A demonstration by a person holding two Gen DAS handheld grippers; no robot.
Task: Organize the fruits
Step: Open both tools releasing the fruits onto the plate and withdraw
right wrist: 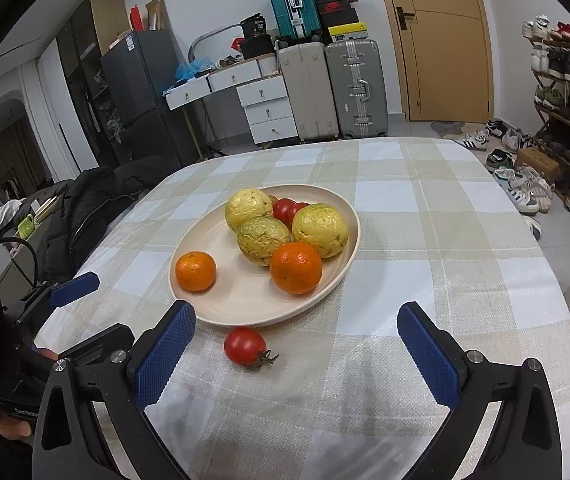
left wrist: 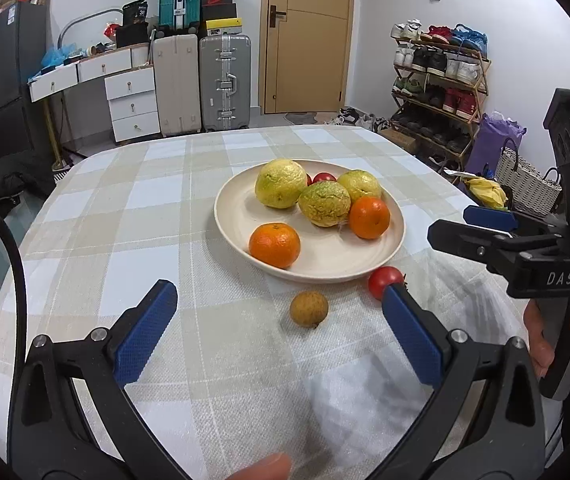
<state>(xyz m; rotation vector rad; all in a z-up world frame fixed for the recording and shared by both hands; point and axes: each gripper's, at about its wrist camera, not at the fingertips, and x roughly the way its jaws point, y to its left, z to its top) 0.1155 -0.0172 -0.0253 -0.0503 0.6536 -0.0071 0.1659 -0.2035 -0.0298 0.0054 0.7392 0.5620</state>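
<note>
A cream plate (left wrist: 237, 216) (right wrist: 245, 300) on the checked tablecloth holds three wrinkled yellow-green fruits (left wrist: 323, 202), two oranges (left wrist: 275, 245) (right wrist: 296, 267) and small red tomatoes at the back (right wrist: 285, 209). Two fruits lie on the cloth in front of the plate. One is a brown longan (left wrist: 309, 308); the other is a red tomato (left wrist: 383, 278) (right wrist: 245, 346). My left gripper (left wrist: 279, 288) is open over the cloth, with the longan in view between its fingers but untouched. My right gripper (right wrist: 296, 309) is open too, and the tomato lies loose on the cloth between its fingers.
Each gripper shows in the other's view: the right gripper (left wrist: 451, 224) with a hand on its handle, and the left gripper (right wrist: 109, 306). A black jacket (right wrist: 97, 208) lies past the table's left edge. Suitcases (left wrist: 225, 80), drawers, a door and a shoe rack (left wrist: 441, 76) stand beyond the table.
</note>
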